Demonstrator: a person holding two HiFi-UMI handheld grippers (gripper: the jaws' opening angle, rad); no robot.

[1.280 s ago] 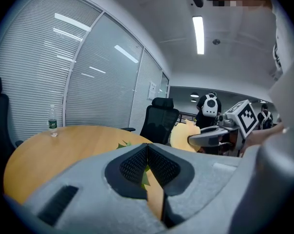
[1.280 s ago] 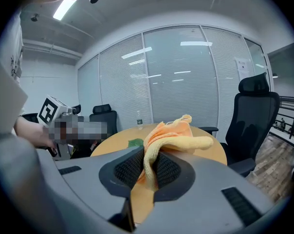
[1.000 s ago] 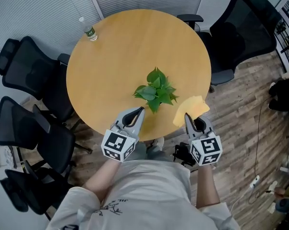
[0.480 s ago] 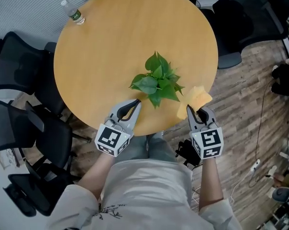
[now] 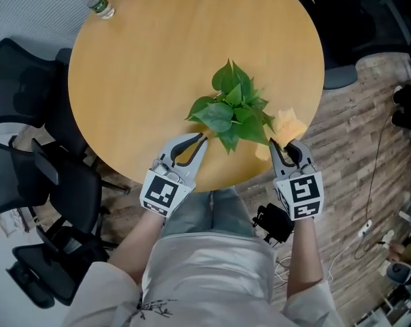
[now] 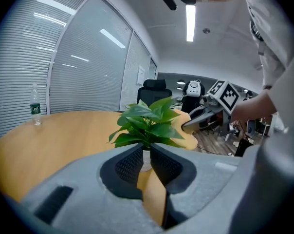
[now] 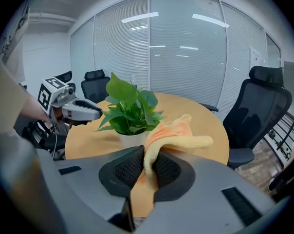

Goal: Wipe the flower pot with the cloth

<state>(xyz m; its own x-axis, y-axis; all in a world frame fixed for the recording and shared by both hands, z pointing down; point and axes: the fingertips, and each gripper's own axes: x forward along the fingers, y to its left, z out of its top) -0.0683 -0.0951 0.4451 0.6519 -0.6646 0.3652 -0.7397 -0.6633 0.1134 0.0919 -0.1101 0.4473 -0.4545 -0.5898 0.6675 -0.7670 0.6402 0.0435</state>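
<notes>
Head view, starting closest in: the left gripper (image 5: 200, 139) sits at about 7 o'clock of the plant, jaws together with nothing in them. In the left gripper view you just see the pot through the sliver between them. The right gripper (image 5: 277, 147) is at about 4 o'clock, jaws clamped on the yellow cloth (image 5: 289, 123), which flops out toward the leaves.

Next out is the white flower pot (image 7: 131, 139) with its leafy green plant (image 5: 233, 107), parked near the 5 o'clock edge of the round wooden counter (image 5: 158, 60). From above, the leaves hide the pot completely.

I'd say this is the approach step. The cloth is in hand and right beside the pot, but I can't tell that it's touching yet. The next move probably needs the cloth tucked in under the leaves onto the pot wall. The left jaws would likely have to open if they're going to steady it.

Count: two grippers, one cloth, one pot, one plant and one water bottle (image 5: 96, 5) way out at 11 o'clock. There are also several black office chairs (image 5: 28, 176), too cropped to count.
</notes>
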